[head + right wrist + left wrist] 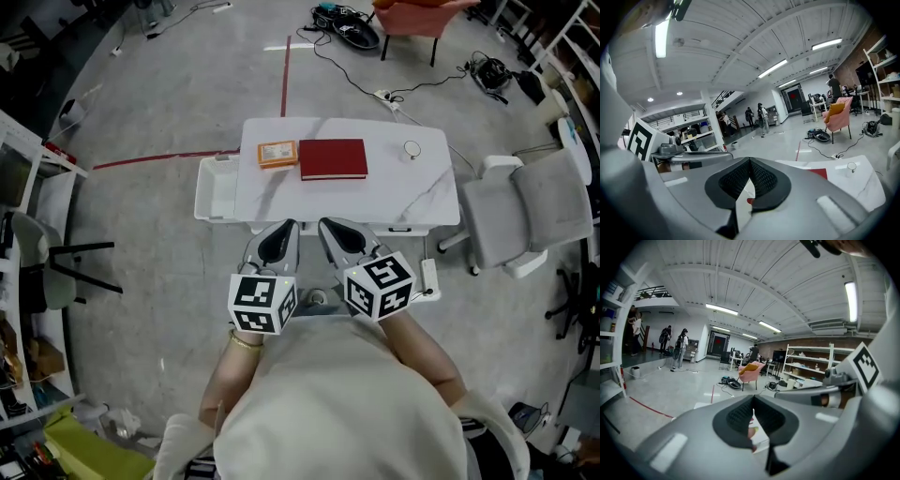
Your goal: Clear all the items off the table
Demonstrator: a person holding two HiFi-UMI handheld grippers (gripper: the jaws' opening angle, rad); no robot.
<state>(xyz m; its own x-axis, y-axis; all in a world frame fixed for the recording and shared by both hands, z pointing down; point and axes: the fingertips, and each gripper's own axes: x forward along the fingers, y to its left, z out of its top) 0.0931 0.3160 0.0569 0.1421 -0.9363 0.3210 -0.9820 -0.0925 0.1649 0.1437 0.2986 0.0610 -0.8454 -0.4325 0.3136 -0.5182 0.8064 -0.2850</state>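
Note:
A white marble-patterned table [412, 192] stands in front of me. On it lie an orange box [277, 153], a dark red book [333, 158] and a small round ring-like object [412, 148]. My left gripper [281, 232] and right gripper [335, 229] hover side by side just short of the table's near edge, both shut with nothing between the jaws. In the right gripper view the closed jaws fill the foreground, with the red book [818, 174] and the ring-like object [851, 166] beyond them. The left gripper view is mostly its own shut jaws, with a sliver of table beyond.
A white bin [215, 187] hangs at the table's left end. A grey office chair [530, 211] stands to the right, a black-legged chair [56, 267] to the left. Cables [375, 89] and a pink chair [412, 14] lie beyond the table.

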